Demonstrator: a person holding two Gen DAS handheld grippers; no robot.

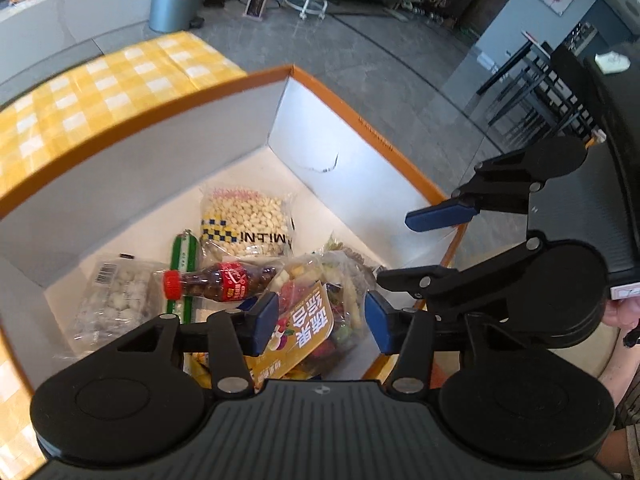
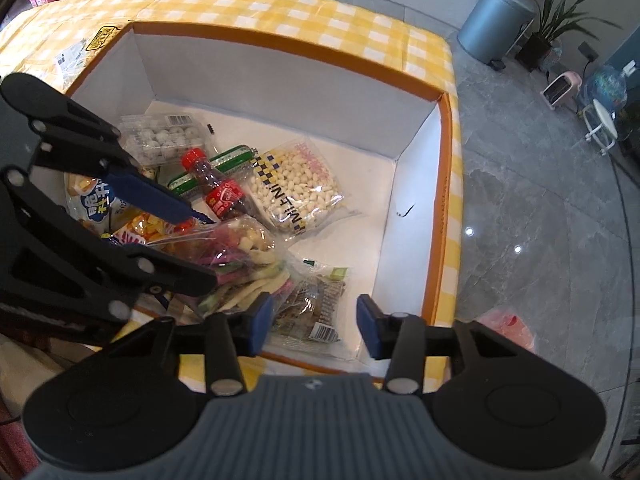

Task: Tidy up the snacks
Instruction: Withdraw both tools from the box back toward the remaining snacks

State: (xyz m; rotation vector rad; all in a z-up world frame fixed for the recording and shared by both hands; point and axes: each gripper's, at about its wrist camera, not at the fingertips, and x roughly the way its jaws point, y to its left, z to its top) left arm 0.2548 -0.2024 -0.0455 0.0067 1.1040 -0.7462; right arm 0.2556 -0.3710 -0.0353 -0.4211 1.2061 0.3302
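An orange-rimmed white box [image 1: 160, 118] [image 2: 444, 208] holds the snacks. My left gripper [image 1: 322, 324] [image 2: 182, 246] hangs open just above a clear bag of mixed dried fruit [image 1: 340, 280] [image 2: 244, 248], its pads not pressing it. My right gripper [image 2: 315, 322] [image 1: 396, 250] is open over the box's near corner. A small brown packet [image 2: 312, 308] lies on the floor between its fingers, untouched. Further in lie a cola-bottle candy [image 1: 224, 280] [image 2: 218, 190], a bag of pale nuts [image 1: 244, 220] [image 2: 296, 188], a green stick [image 1: 184, 252] and a clear tray of white balls [image 1: 116, 296] [image 2: 164, 136].
The box stands on a yellow-checked tablecloth [image 1: 100, 84] [image 2: 280, 4]. A blue-and-white chip bag [image 2: 92, 200] lies at the box's left. On the grey floor stand a metal bin [image 2: 496, 24], a white stool [image 2: 600, 124] and dark chairs [image 1: 560, 92]. Something pink [image 2: 508, 328] lies beside the table.
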